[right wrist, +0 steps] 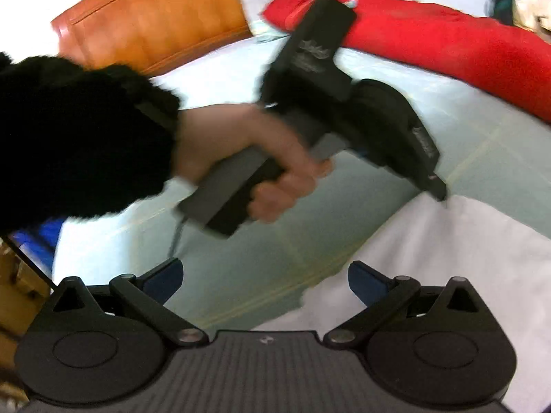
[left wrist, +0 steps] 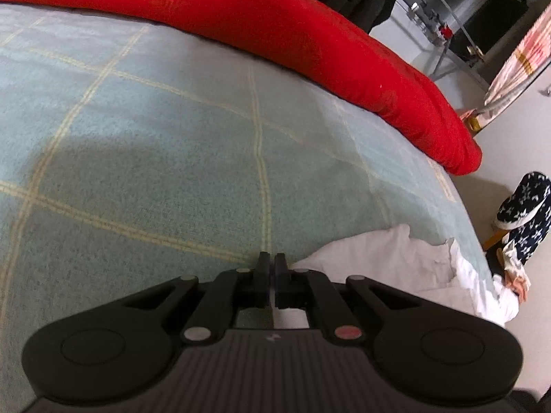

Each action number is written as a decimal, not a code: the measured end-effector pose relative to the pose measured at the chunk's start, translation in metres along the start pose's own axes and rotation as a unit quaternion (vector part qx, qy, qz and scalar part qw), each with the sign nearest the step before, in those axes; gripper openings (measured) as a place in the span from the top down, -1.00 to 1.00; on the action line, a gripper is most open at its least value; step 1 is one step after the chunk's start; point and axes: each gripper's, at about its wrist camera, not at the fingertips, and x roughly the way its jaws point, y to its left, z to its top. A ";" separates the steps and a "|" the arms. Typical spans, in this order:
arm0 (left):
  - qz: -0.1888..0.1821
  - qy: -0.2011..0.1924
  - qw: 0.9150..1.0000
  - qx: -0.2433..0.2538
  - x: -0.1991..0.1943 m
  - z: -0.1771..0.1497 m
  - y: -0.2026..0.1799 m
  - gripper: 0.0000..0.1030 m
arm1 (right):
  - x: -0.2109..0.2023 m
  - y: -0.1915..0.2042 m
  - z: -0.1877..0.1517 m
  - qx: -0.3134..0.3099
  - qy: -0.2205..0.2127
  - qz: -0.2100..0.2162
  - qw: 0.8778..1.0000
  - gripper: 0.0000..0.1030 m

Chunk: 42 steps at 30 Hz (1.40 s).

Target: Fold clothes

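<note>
Left claw (left wrist: 271, 275) pressed together, jaws nearly touching, tips at the edge of the white cloth garment (left wrist: 389, 268); whether any fabric was caught between them could not be told. The garment lay crumpled on the pale green bed blanket with yellow check lines (left wrist: 155, 137), at the blanket's near right edge, partly hanging over the side. Long red quilt with gold woven emblems (left wrist: 310, 44) ran along the blanket's far side, touching it. Beyond the blanket's right edge, on the floor, a dark blue slipper with white pattern (left wrist: 523, 203).

Right wrist view: right claw (right wrist: 265, 280) spread wide, nothing between the blue-padded fingers (right wrist: 366, 284), hovering over the blanket with the white garment (right wrist: 447, 258) under its right finger. A hand (right wrist: 261, 161) in a black fuzzy sleeve (right wrist: 79, 137) gripped the left tool's handle above the blanket, motion-blurred, its tip at the garment's far edge. Orange-brown padded headboard (right wrist: 155, 20) stood at the blanket's far left.
</note>
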 end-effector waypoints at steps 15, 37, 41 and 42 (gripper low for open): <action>-0.017 0.033 0.999 -0.004 -0.010 -0.010 0.008 1.00 | -0.019 0.026 -0.017 0.023 -0.005 0.008 1.000 -1.00; 0.010 -0.041 0.994 0.096 -0.066 -0.027 -0.052 0.72 | -0.099 -0.030 -0.061 0.166 -0.026 -0.175 0.970 -1.00; 0.015 -0.019 0.992 0.127 -0.049 -0.052 -0.069 0.46 | -0.137 -0.078 -0.101 0.269 -0.061 -0.199 0.940 -1.00; 0.025 -0.010 0.991 0.132 -0.042 -0.059 -0.070 0.46 | -0.143 -0.089 -0.113 0.293 -0.070 -0.200 0.932 -1.00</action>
